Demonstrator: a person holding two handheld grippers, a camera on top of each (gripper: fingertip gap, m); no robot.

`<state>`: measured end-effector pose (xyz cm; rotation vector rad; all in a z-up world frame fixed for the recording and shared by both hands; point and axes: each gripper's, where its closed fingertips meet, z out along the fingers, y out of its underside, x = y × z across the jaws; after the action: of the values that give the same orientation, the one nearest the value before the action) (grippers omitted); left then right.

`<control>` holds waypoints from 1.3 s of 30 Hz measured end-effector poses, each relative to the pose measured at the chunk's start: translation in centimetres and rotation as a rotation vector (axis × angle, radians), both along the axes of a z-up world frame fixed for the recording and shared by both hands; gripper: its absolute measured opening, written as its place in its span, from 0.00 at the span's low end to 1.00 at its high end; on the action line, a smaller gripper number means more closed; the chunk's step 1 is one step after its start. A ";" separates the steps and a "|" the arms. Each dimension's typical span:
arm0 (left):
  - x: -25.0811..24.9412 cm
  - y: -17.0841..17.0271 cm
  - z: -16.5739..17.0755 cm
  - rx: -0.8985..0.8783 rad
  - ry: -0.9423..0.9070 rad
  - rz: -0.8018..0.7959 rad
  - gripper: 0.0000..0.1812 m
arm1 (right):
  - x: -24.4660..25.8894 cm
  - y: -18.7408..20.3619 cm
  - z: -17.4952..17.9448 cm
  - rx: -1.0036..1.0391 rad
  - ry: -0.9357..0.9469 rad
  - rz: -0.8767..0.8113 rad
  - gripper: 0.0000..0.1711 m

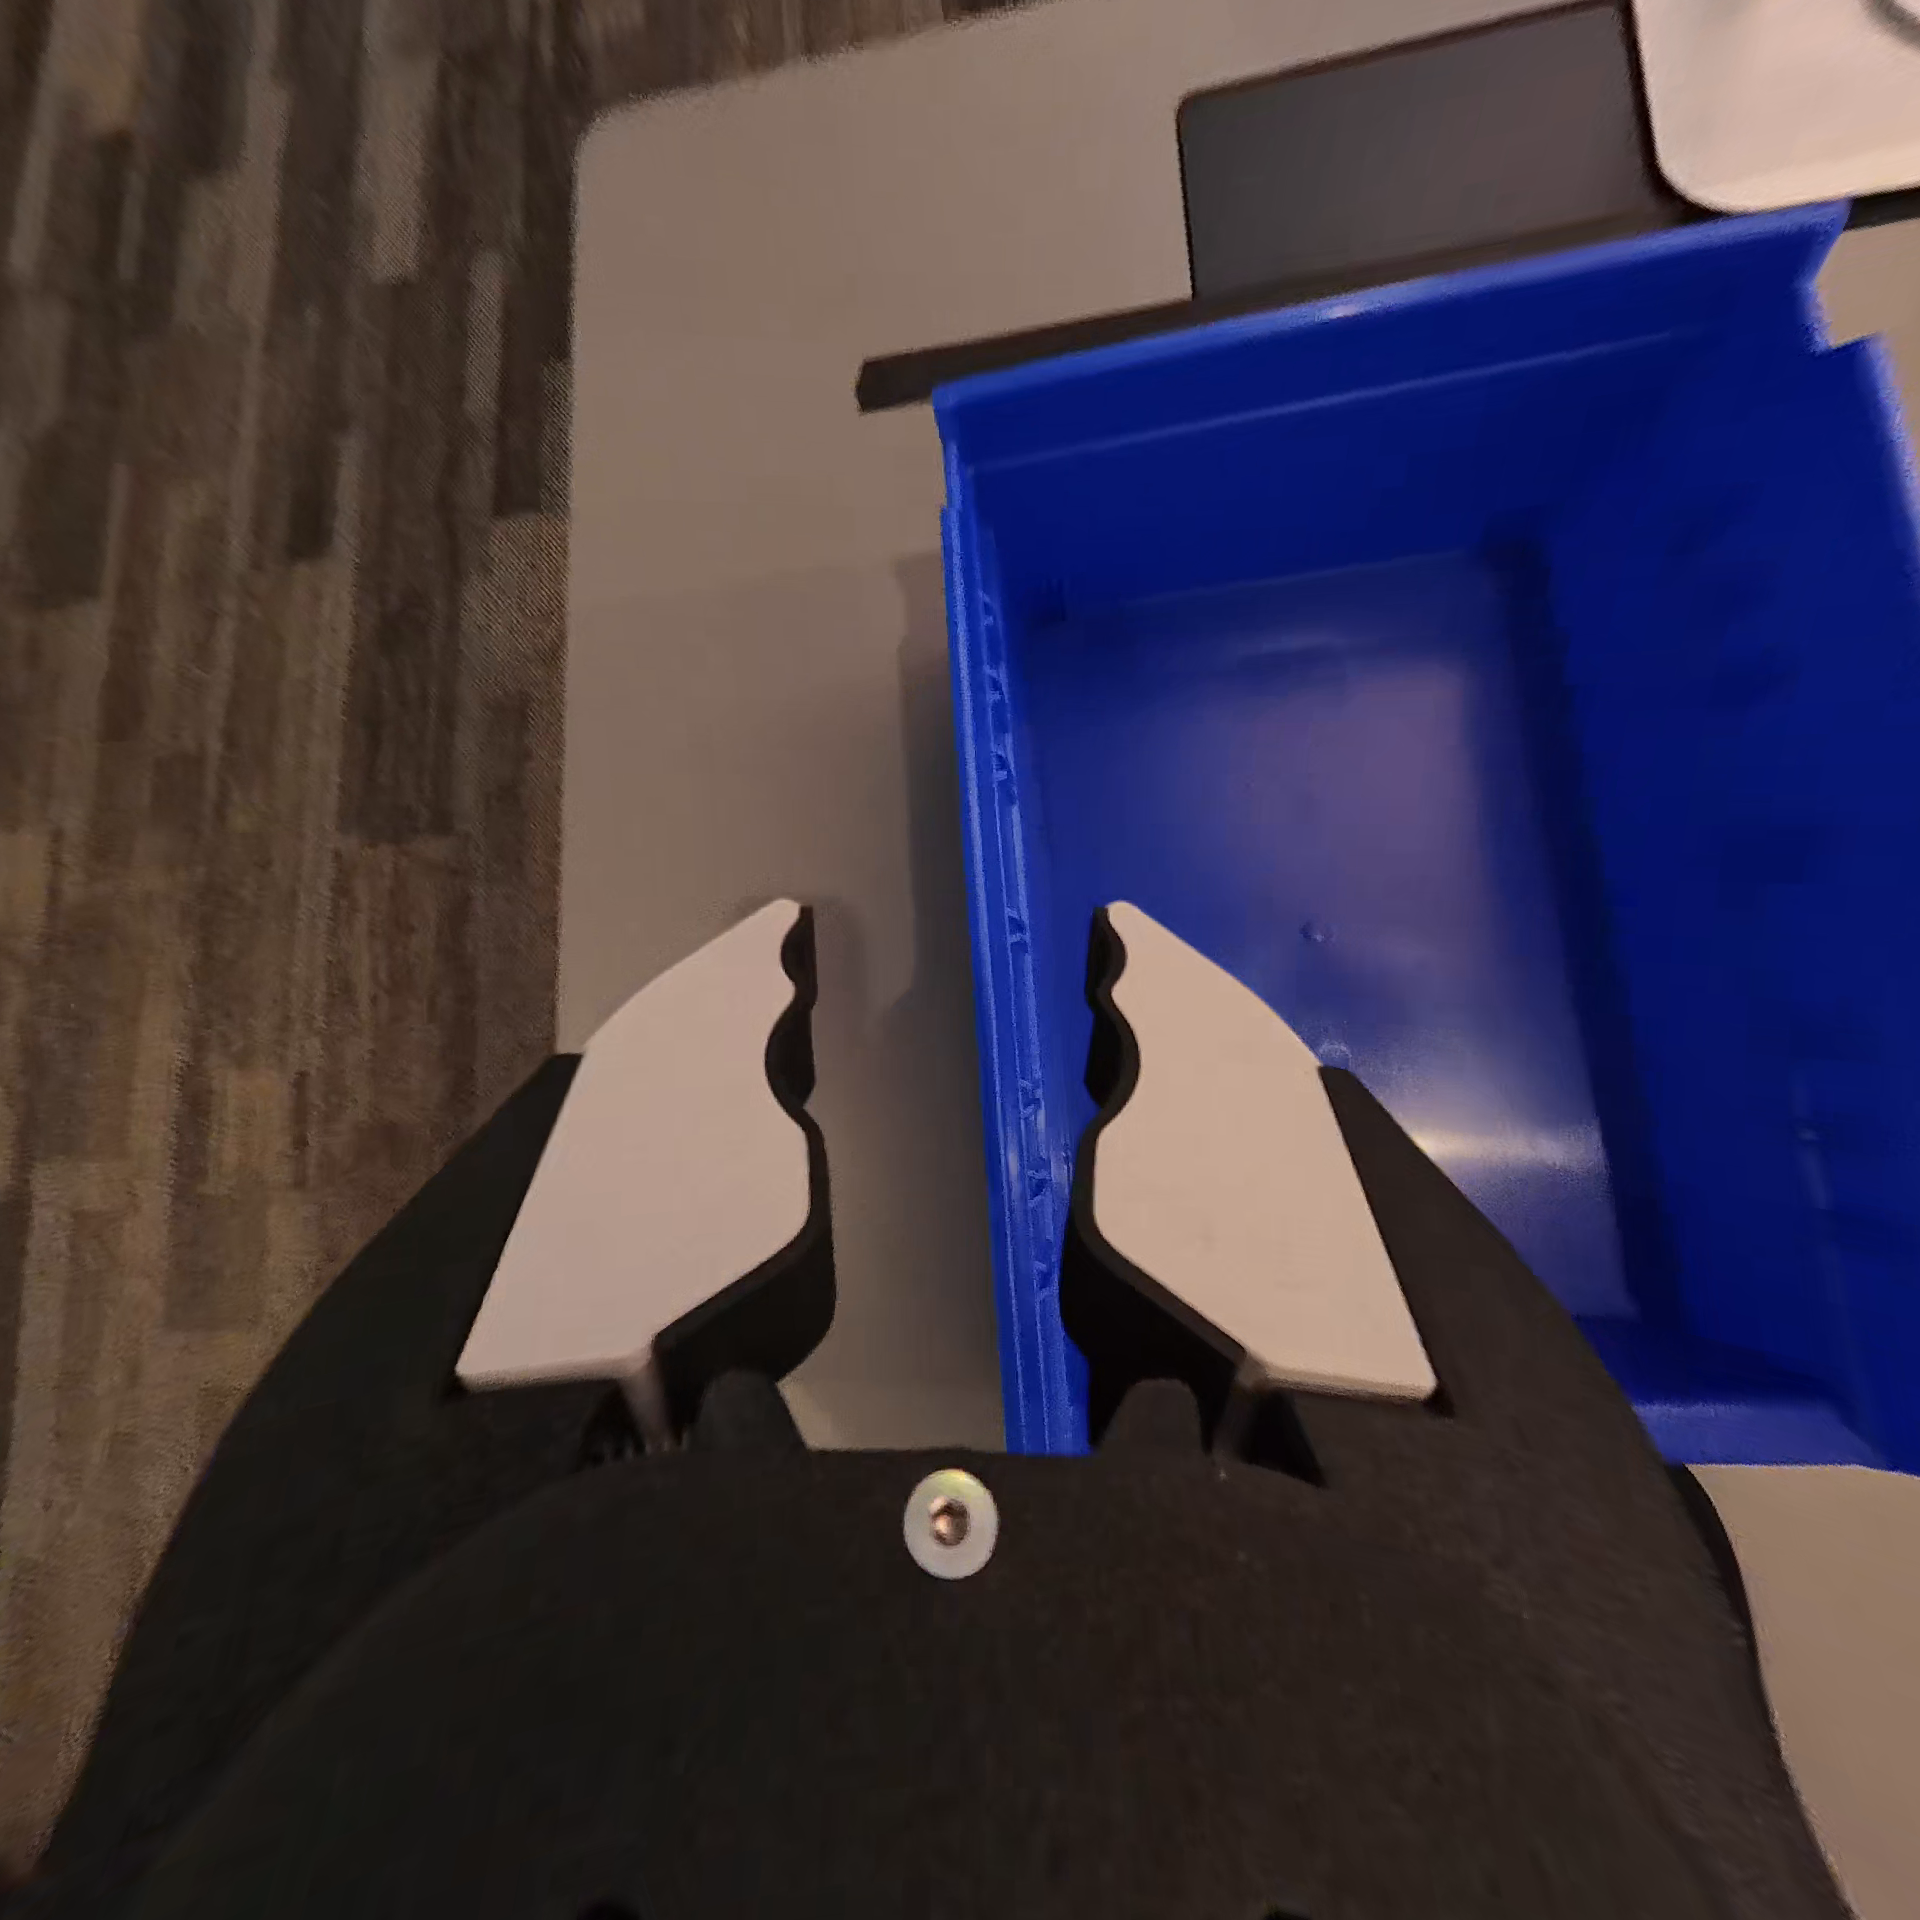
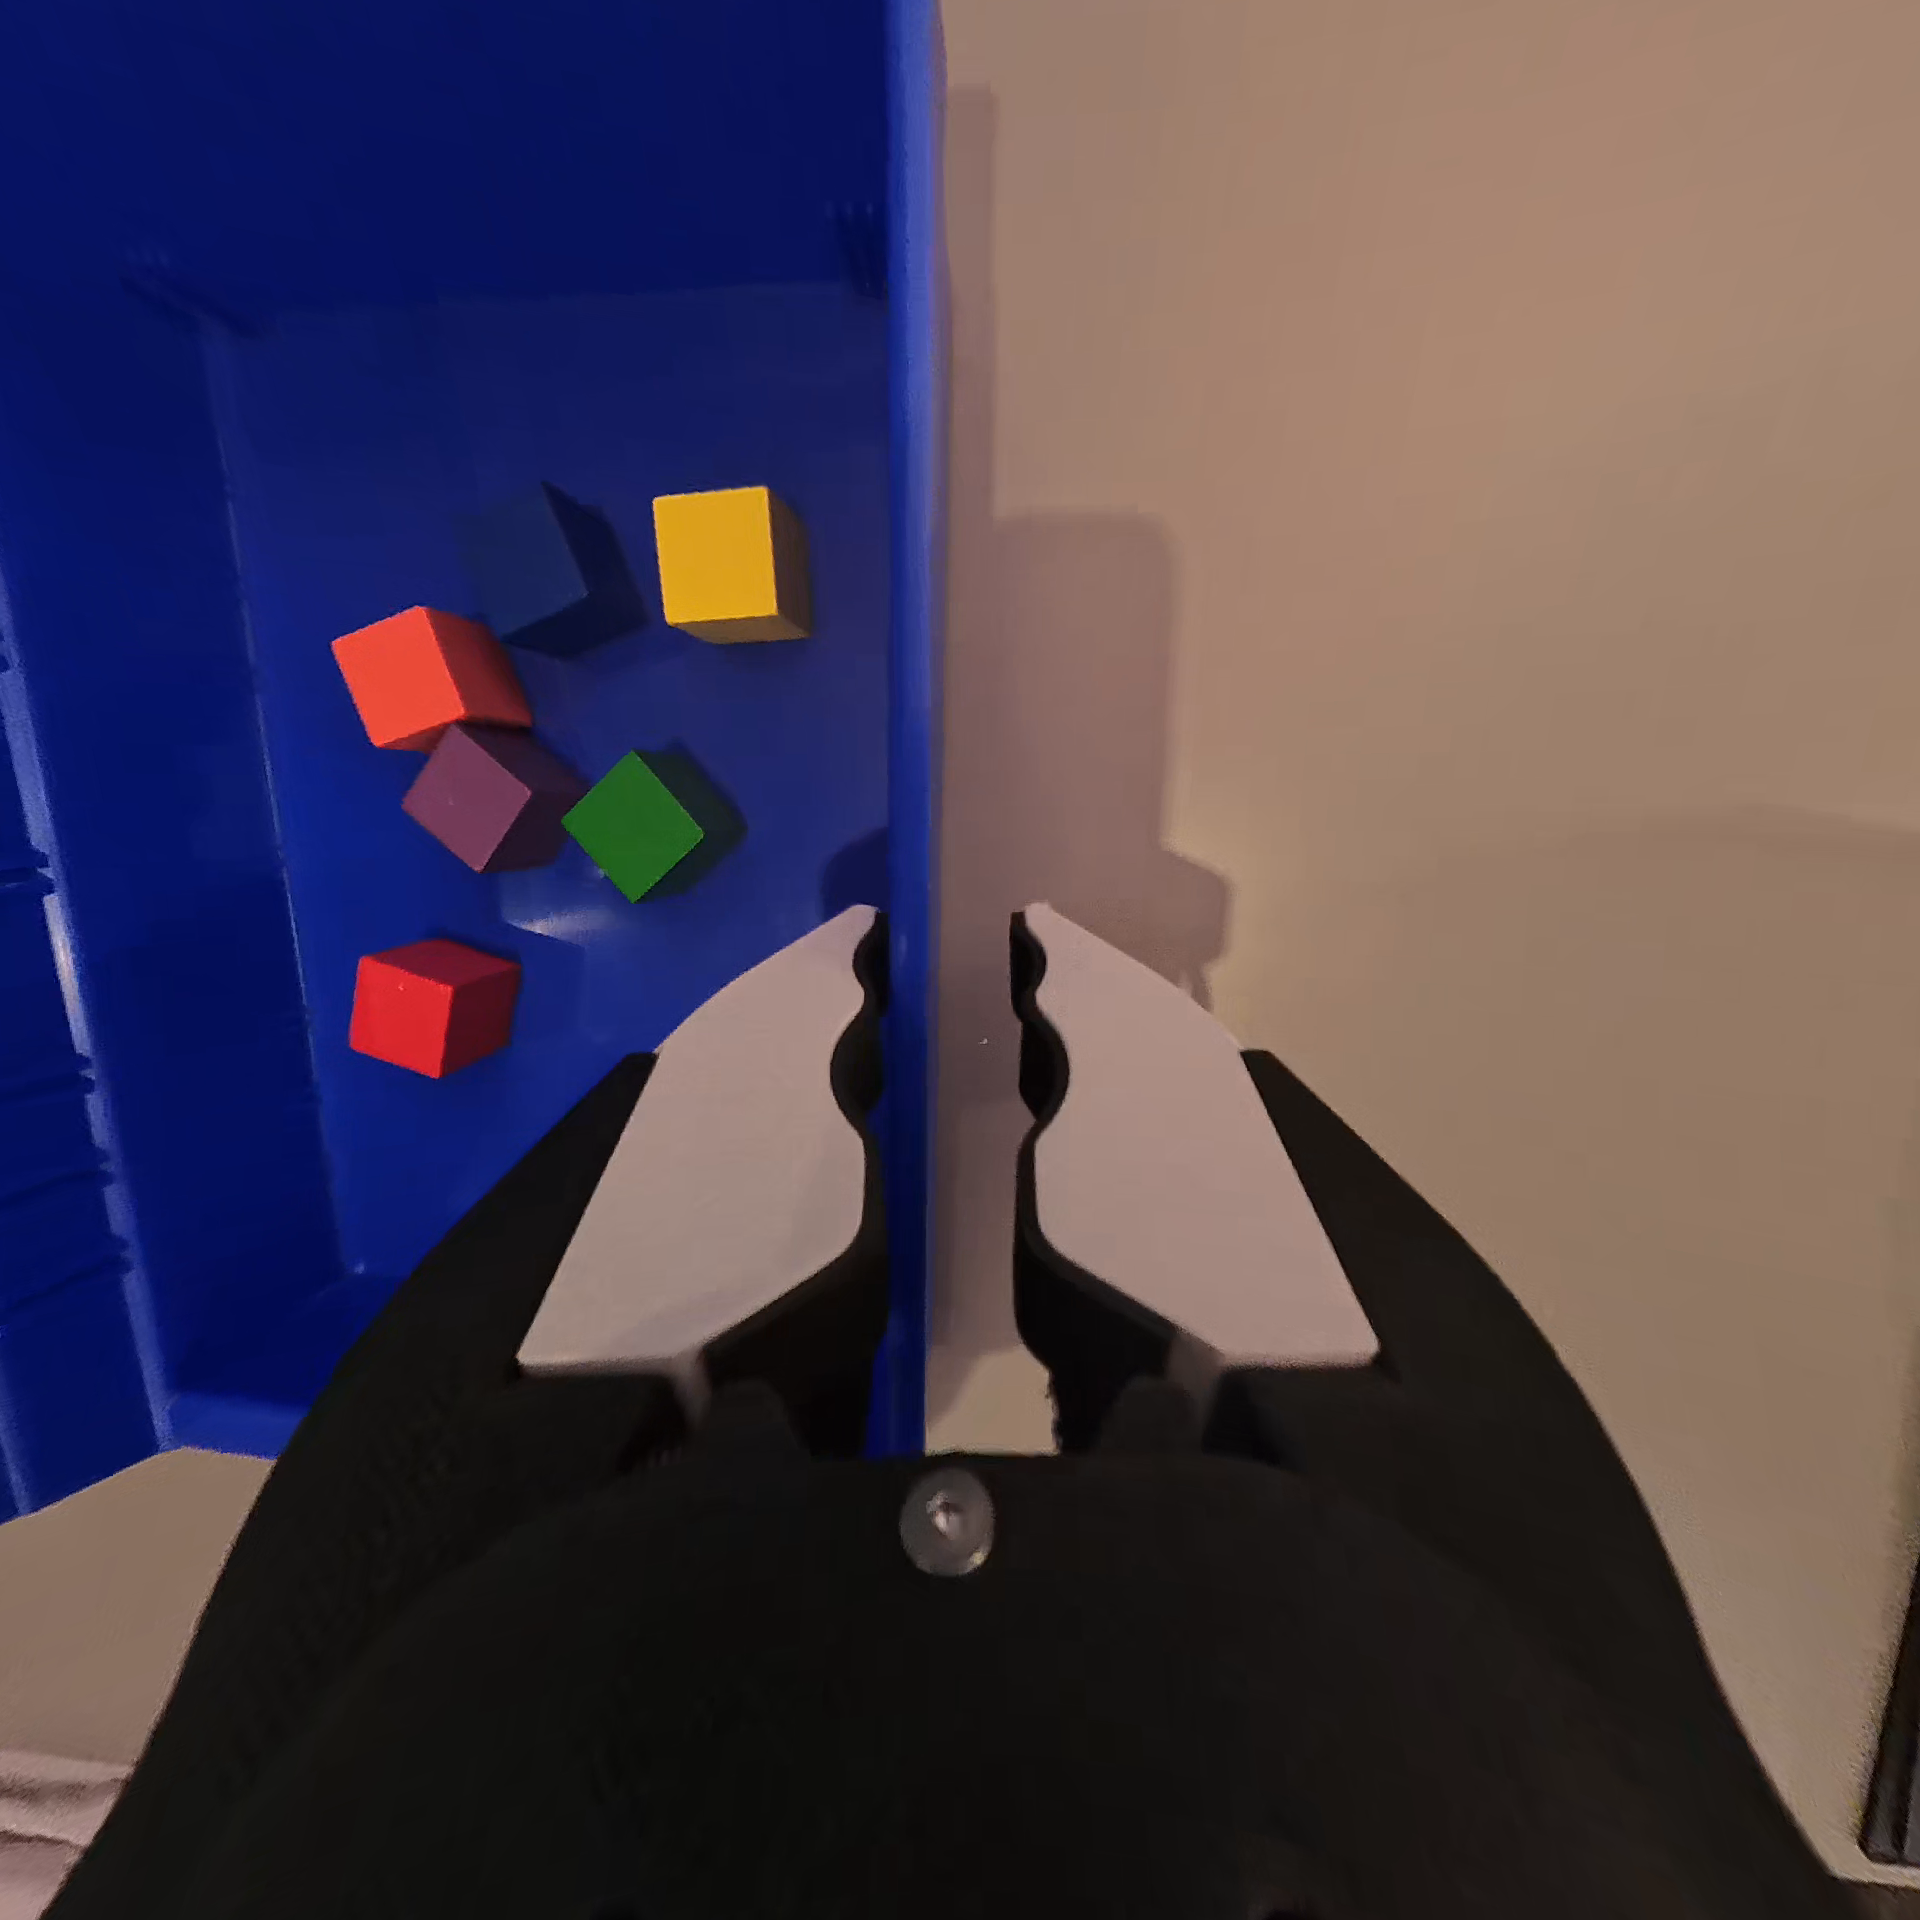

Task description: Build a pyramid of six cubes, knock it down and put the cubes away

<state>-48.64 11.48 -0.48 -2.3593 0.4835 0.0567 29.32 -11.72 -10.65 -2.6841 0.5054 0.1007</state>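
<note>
A blue plastic bin (image 2: pixel 904 520) stands on a pale table (image 2: pixel 1455 520). In the right wrist view several cubes lie loose on its floor: yellow (image 2: pixel 717 556), dark blue (image 2: pixel 530 566), orange (image 2: pixel 416 675), purple (image 2: pixel 468 795), green (image 2: pixel 632 826) and red (image 2: pixel 416 1003). My right gripper (image 2: pixel 945 914) is open and straddles the bin's right wall, its left finger against the inside face. My left gripper (image 1: pixel 951 914) is open and straddles the left wall of the bin (image 1: pixel 1351 436). No cubes show in the left wrist view.
The table's left edge (image 1: pixel 577 623) drops to a striped carpet floor (image 1: pixel 260 623). A dark flat slab (image 1: pixel 1403 177) and a white object (image 1: pixel 1787 94) lie behind the bin. A dark object (image 2: pixel 1896 1766) sits at the right wrist view's lower right edge. Spacing between my two grippers at the tips: around 80 cm.
</note>
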 end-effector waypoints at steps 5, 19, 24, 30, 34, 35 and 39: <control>-0.1 0.5 -2.6 -0.116 -0.032 0.028 0.26 | -0.9 -0.5 -1.4 -0.104 -0.002 0.054 0.06; 0.0 0.5 -7.4 -0.336 -0.011 0.061 0.05 | -2.2 -0.1 -1.5 -0.146 0.028 0.060 0.04; 0.0 0.5 -7.5 -0.329 -0.010 0.044 0.05 | -4.2 0.8 -1.5 -0.153 0.064 0.117 0.04; 0.1 0.5 -7.6 -0.325 0.033 0.043 0.06 | -6.7 2.5 -1.5 -0.168 0.067 0.174 0.04; -0.7 -0.7 -8.6 -0.413 0.049 0.048 0.12 | -7.7 3.1 -1.5 -0.170 0.058 0.201 0.04; -1.3 -1.1 -9.2 -0.445 0.088 0.052 0.15 | -7.7 3.2 -1.5 -0.172 0.053 0.203 0.04; 0.2 -1.1 -10.1 -0.501 0.012 0.008 0.04 | -7.7 3.2 -1.5 -0.164 0.063 0.206 0.04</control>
<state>-48.45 10.34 -10.55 -2.8508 0.5423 -0.0534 21.59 -8.54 -12.14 -2.8958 0.2644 0.2116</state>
